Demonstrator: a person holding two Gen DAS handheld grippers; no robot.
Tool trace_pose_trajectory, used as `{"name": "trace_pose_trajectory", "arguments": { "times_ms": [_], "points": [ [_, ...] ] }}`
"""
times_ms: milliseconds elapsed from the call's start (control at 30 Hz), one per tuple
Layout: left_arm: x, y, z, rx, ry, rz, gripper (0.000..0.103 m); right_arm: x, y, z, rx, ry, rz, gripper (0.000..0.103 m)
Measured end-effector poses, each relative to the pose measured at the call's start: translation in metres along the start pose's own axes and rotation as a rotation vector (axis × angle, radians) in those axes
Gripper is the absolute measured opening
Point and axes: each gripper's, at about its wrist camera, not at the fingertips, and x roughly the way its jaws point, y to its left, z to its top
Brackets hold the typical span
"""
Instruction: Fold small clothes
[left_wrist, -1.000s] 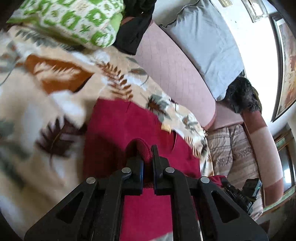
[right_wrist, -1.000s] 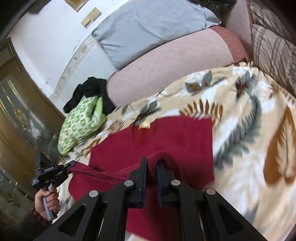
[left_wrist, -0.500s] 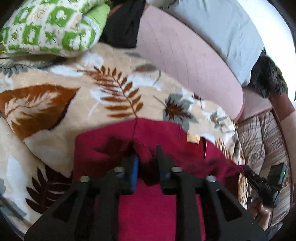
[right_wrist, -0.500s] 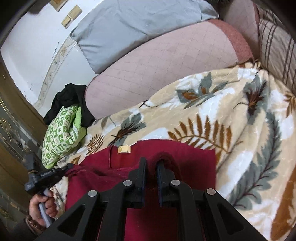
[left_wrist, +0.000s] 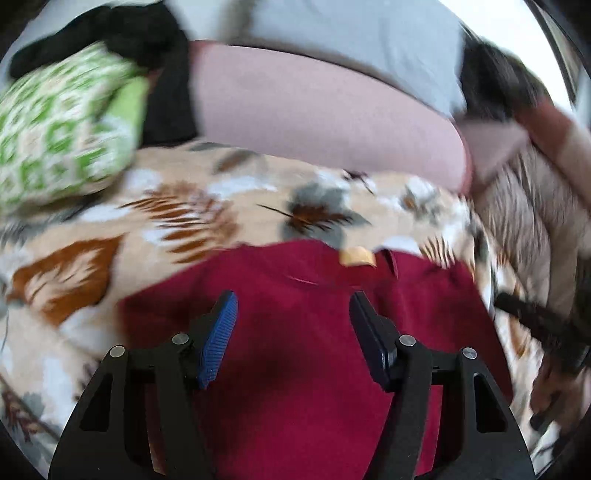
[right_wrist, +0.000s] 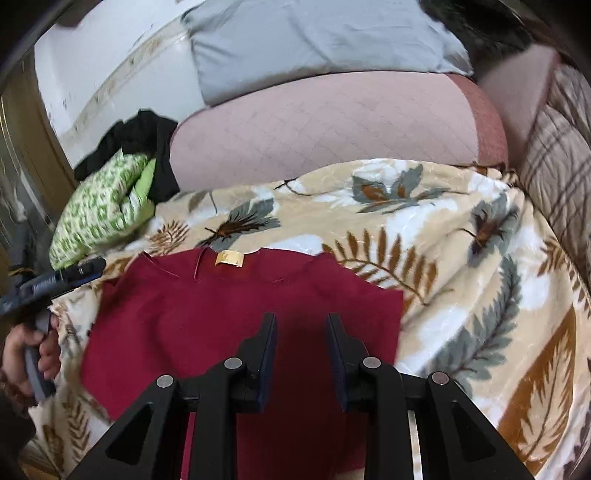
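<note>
**On the sofa blanket: one red garment, spread flat**

On a leaf-print blanket (right_wrist: 461, 258), red garment (right_wrist: 221, 314): soft, light, limp; best pinched at hem or shoulder edges. Crimson knit, yellow neck label (right_wrist: 229, 258). Left gripper (left_wrist: 293, 317) and right gripper (right_wrist: 301, 332) have just been opening, both empty above the cloth.
</note>
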Motion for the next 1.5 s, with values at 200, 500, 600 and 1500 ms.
{"name": "trace_pose_trajectory", "arguments": {
  "times_ms": [200, 500, 600, 1500],
  "points": [
    [0.068, 0.031, 0.004, -0.052, 0.103, 0.215, 0.062, 0.075, 0.007, 0.018, 0.078, 0.126, -0.072, 0.026],
    [0.065, 0.105, -0.021, -0.327, -0.057, -0.026, 0.031, 0.124, -0.032, 0.005, 0.110, 0.054, -0.035, 0.024],
    [0.066, 0.096, -0.017, -0.306, -0.046, 0.019, 0.028, 0.122, -0.038, 0.006, 0.150, 0.048, 0.011, 0.024],
    [-0.114, 0.041, -0.138, -0.435, 0.023, -0.071, 0.074, -0.109, 0.148, -0.178, 0.137, -0.117, 0.078, 0.039]
  ]
}}
